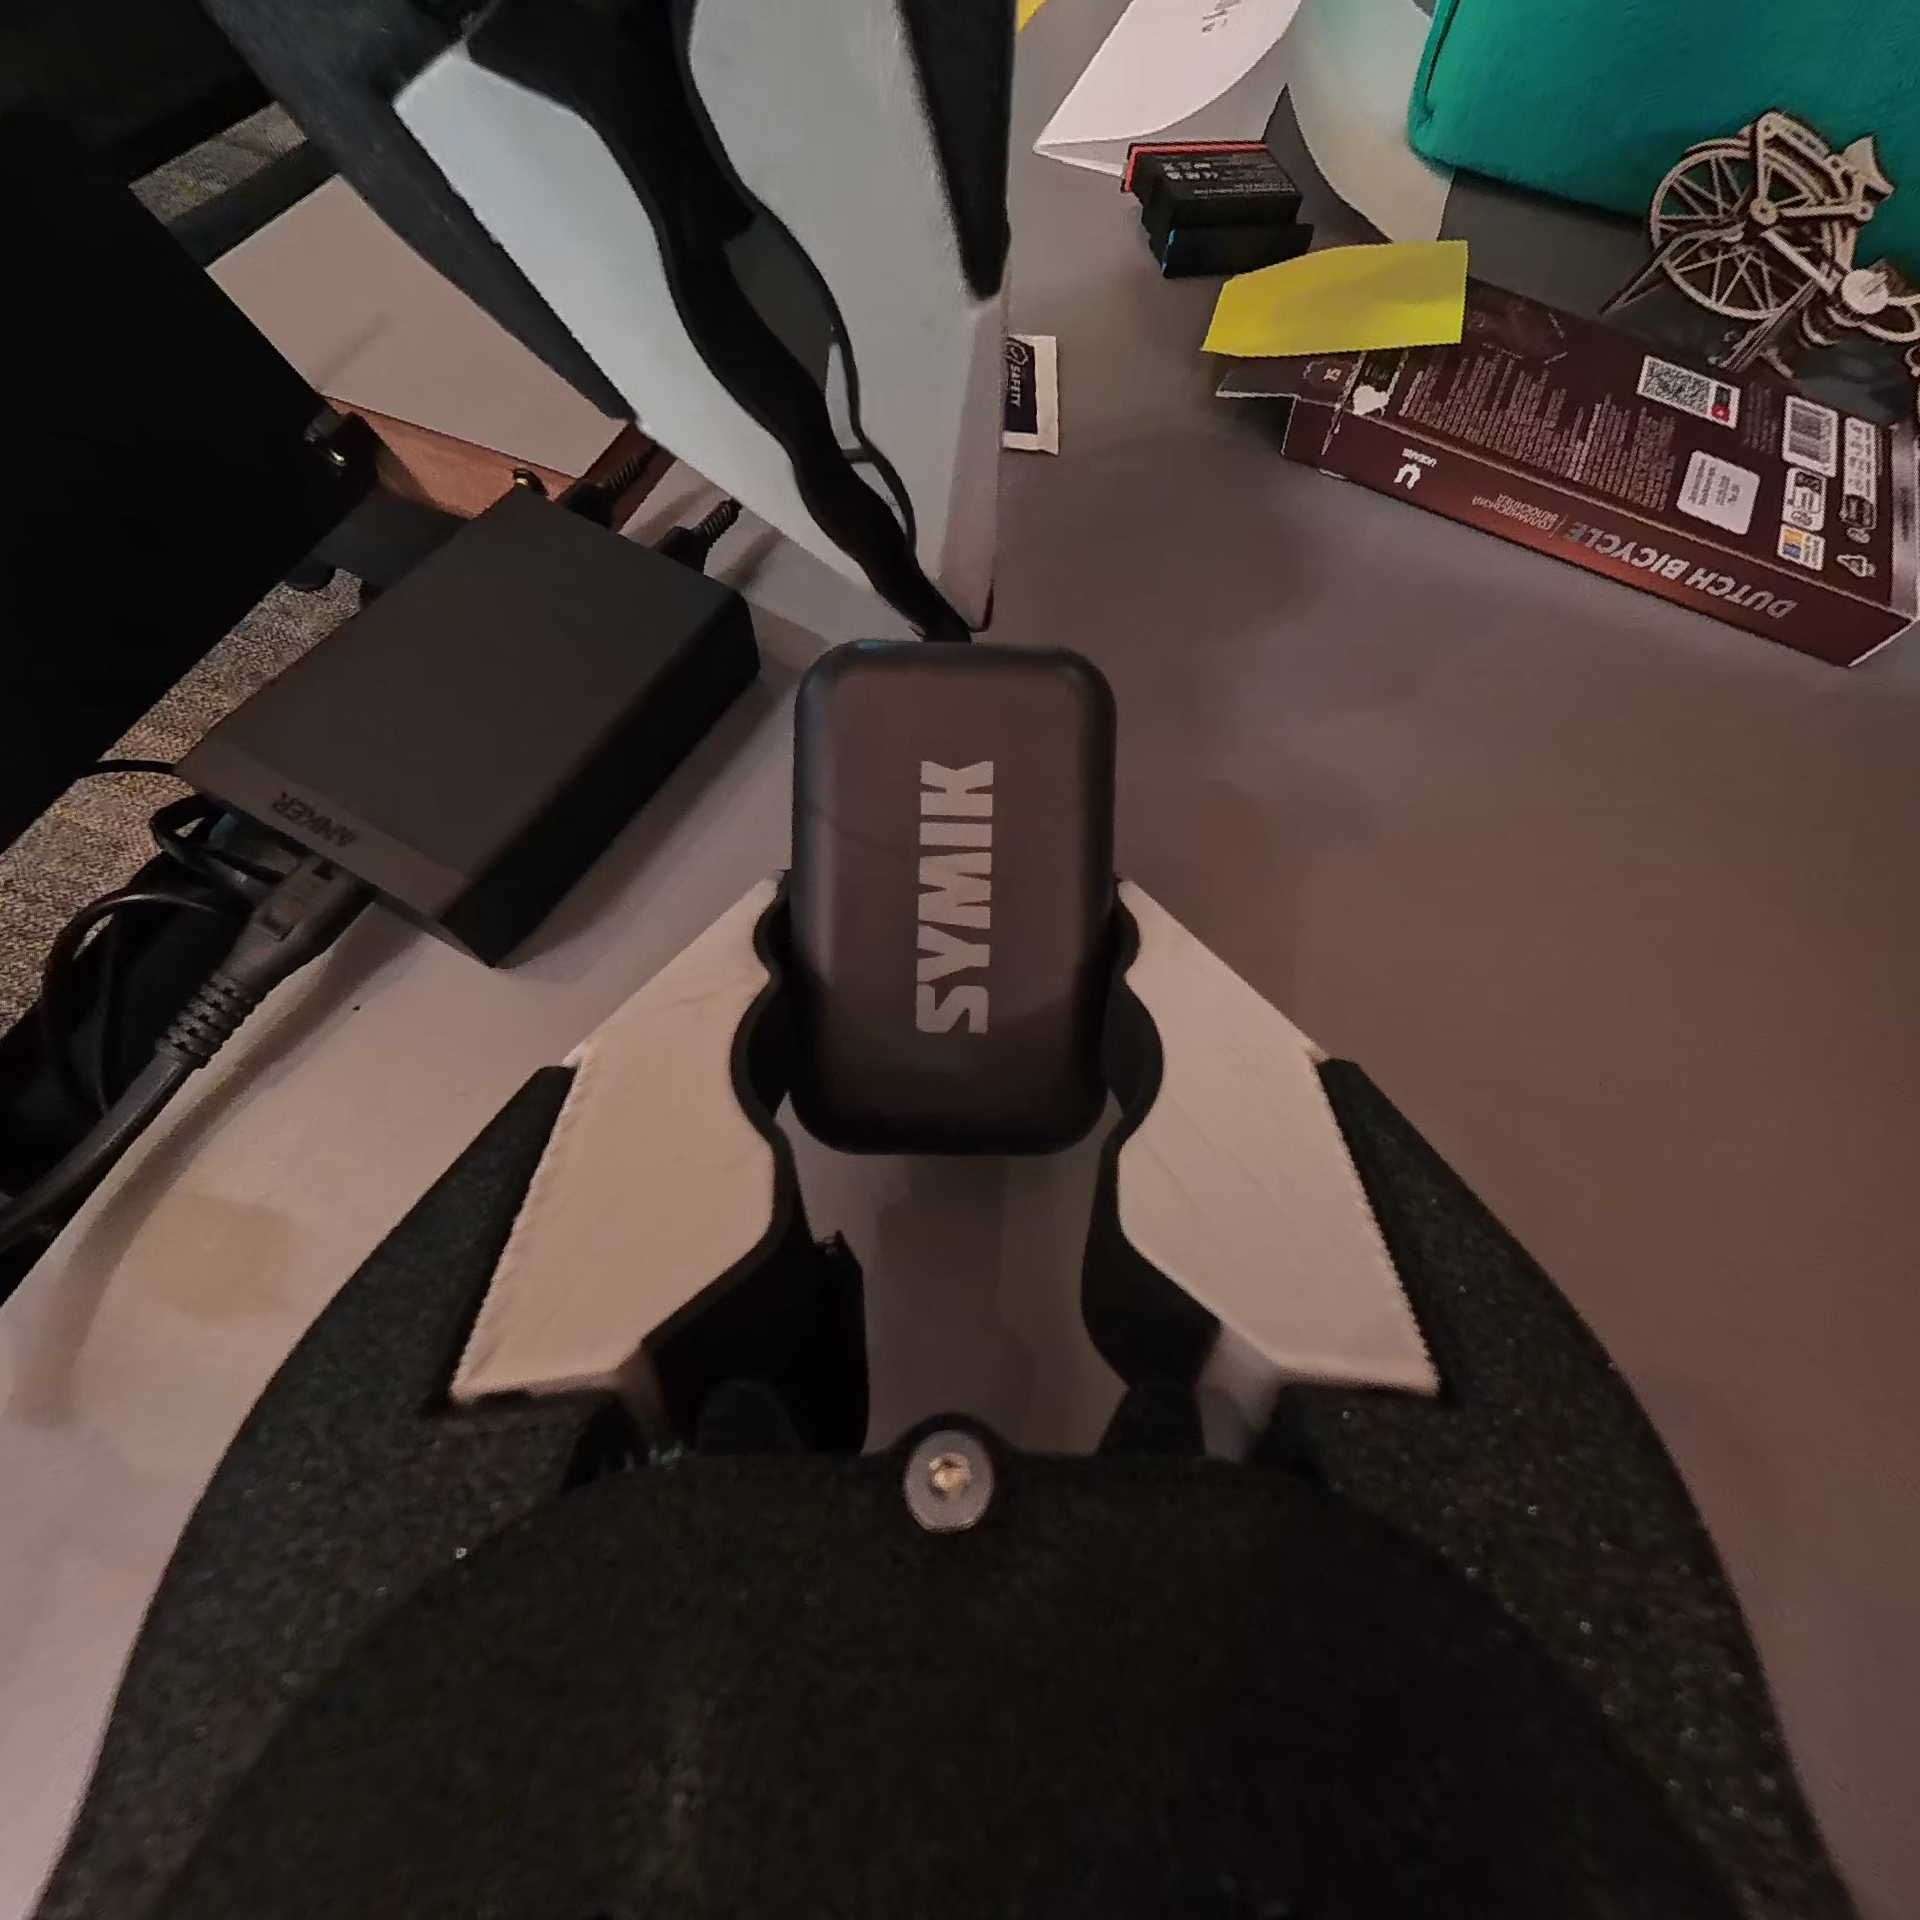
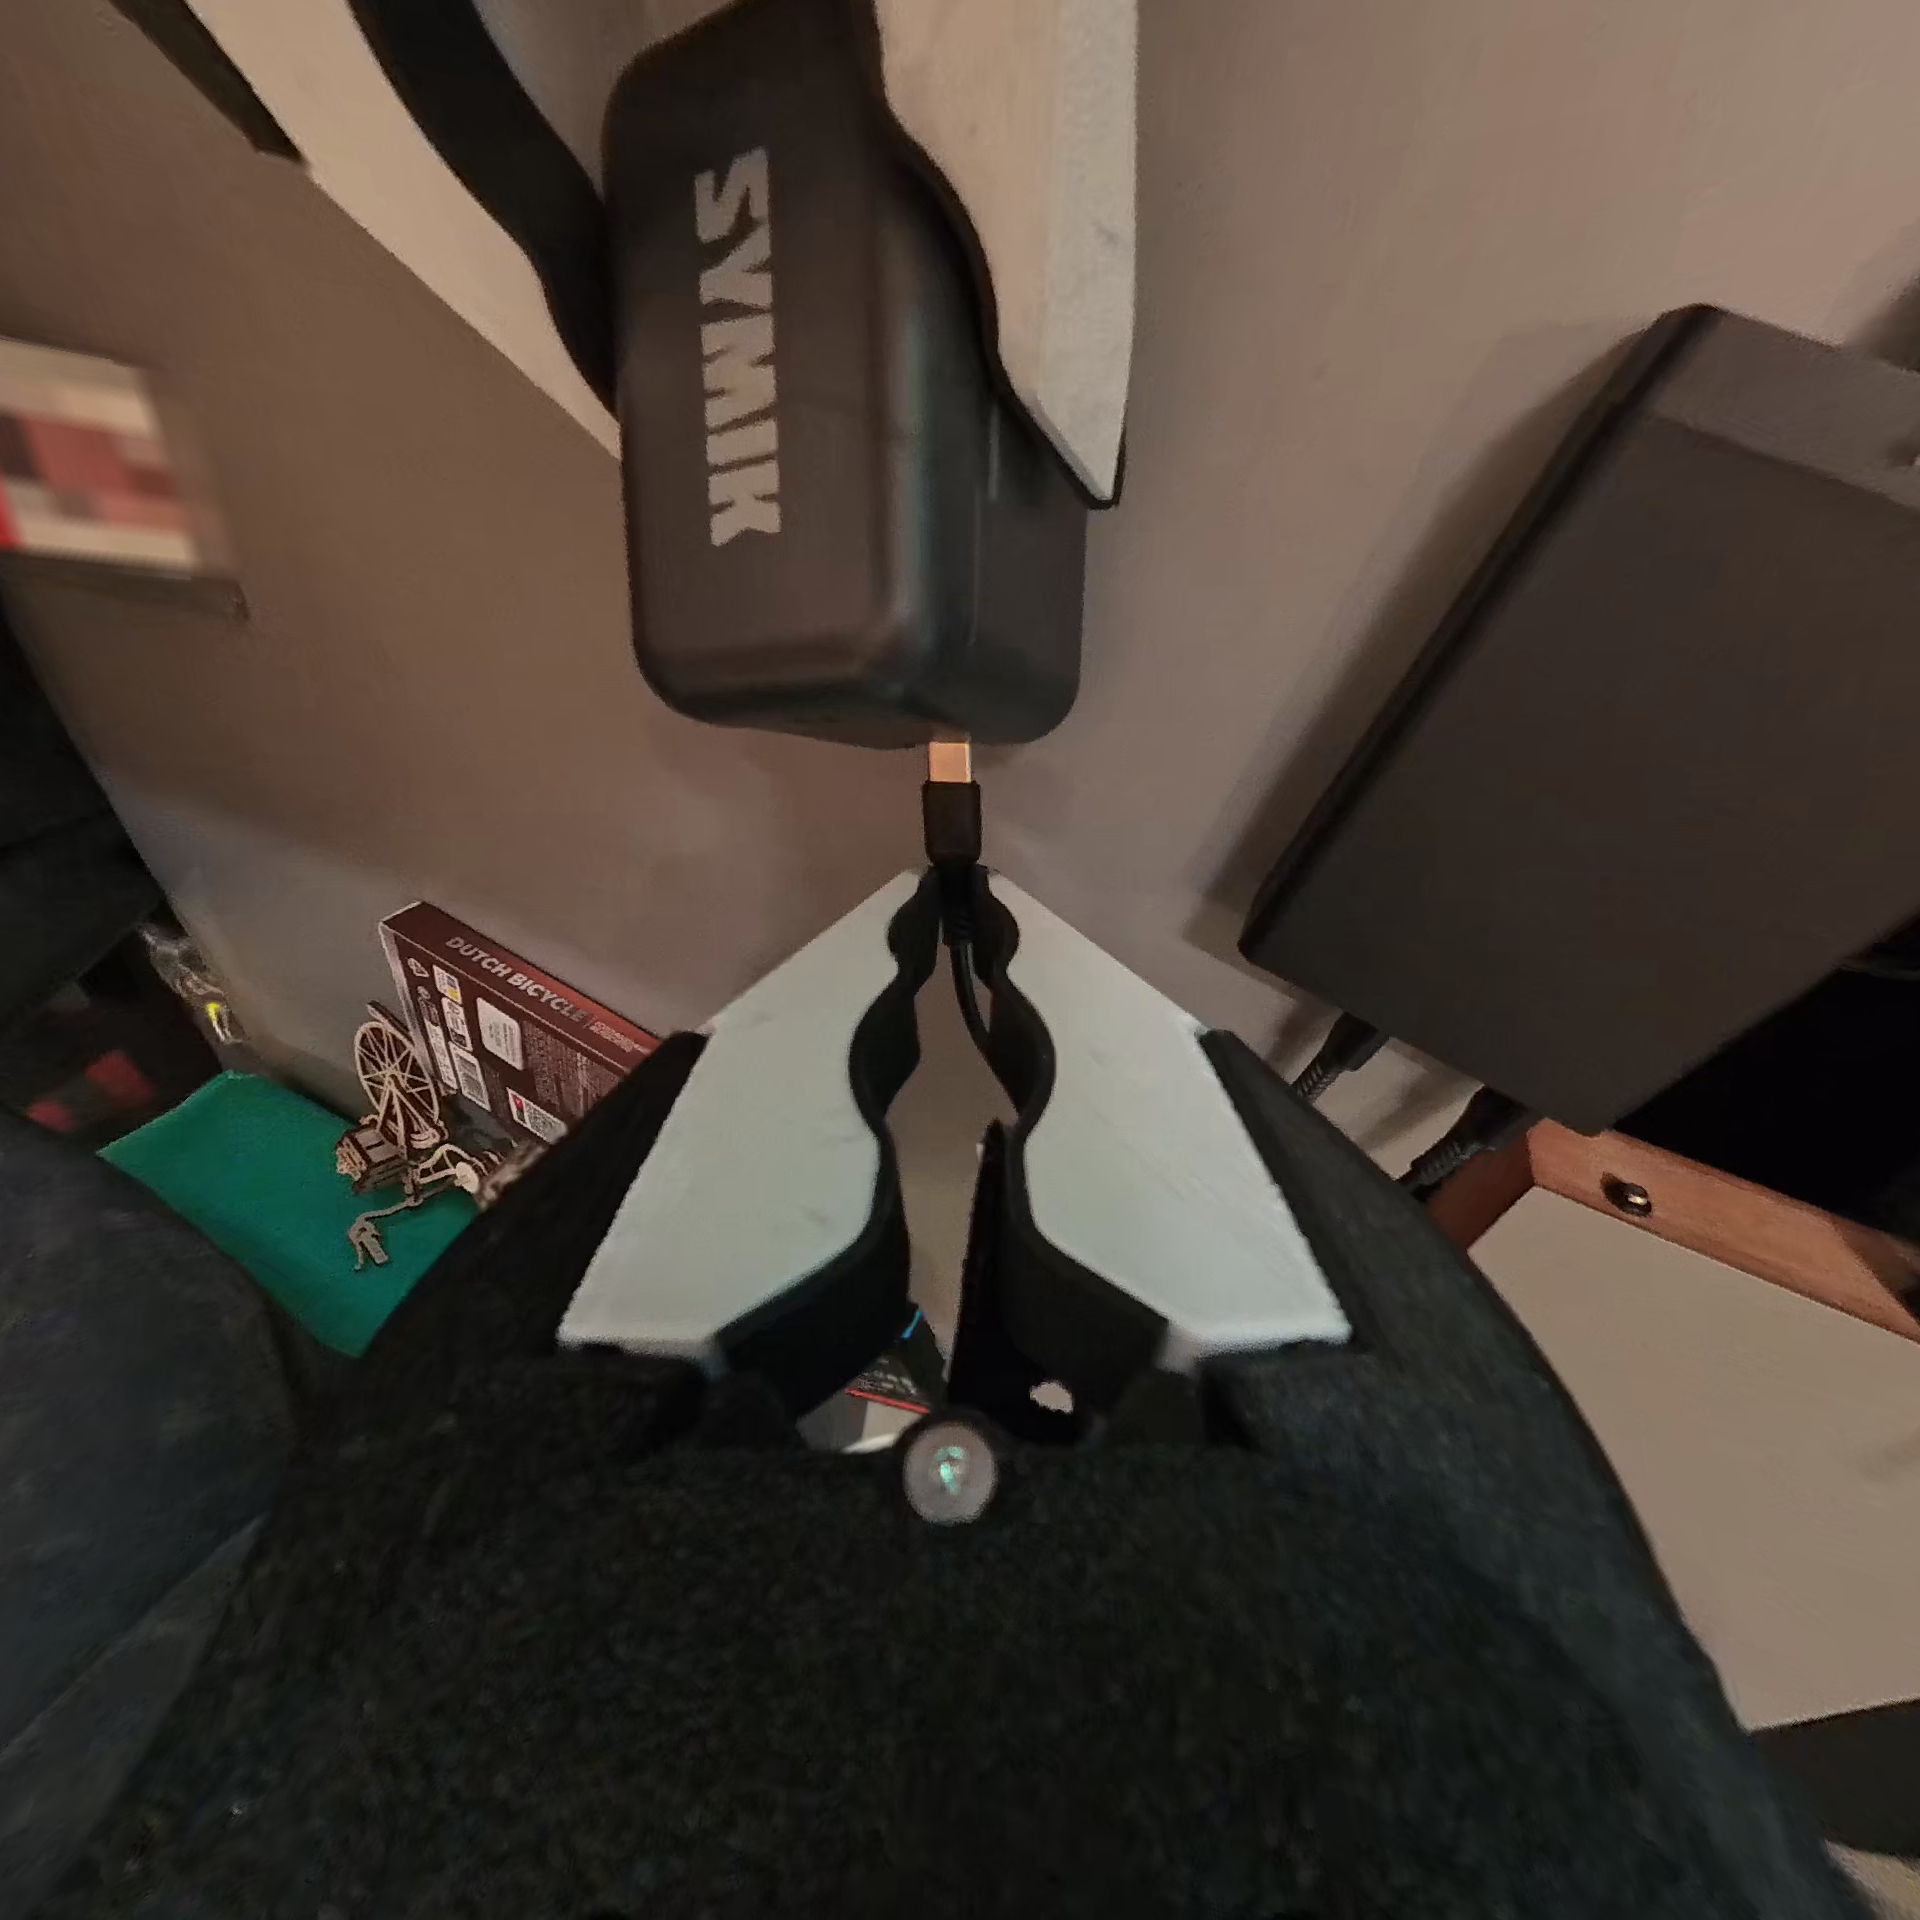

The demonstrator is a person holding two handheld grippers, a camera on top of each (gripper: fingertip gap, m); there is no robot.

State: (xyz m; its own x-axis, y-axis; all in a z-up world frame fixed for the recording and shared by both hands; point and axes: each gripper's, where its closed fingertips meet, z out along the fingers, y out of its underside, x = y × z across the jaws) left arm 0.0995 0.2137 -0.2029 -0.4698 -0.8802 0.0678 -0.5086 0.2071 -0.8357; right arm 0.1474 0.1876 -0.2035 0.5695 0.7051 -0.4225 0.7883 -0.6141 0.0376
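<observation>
My left gripper [image 1: 948, 925] is shut on a small black rounded case [image 1: 951, 894] with pale lettering, held just above the grey table. The same case [image 2: 831, 416] shows at the top of the right wrist view, clamped between the left gripper's white fingers [image 2: 1070, 343]. My right gripper [image 2: 954, 904] is shut on a black cable plug [image 2: 953, 826], whose metal tip [image 2: 950, 764] sits at the case's end face, partly out. In the left wrist view the right gripper's white fingers [image 1: 883, 260] meet the far end of the case.
A black charger block [image 1: 488, 717] with cables [image 1: 218, 997] lies at the table's left edge; it also shows in the right wrist view [image 2: 1621, 748]. A dark red box [image 1: 1621, 468], a wooden bicycle model [image 1: 1766, 229], a yellow note [image 1: 1340, 296] and a teal cloth [image 1: 1662, 83] lie at the right. The gap from one gripper's tips to the other's is roughly 6 cm. Between my left fingertips and the black charger block [image 1: 488, 717] there is roughly 8 cm. The right camera catches it too, in the right wrist view [image 2: 1621, 730].
</observation>
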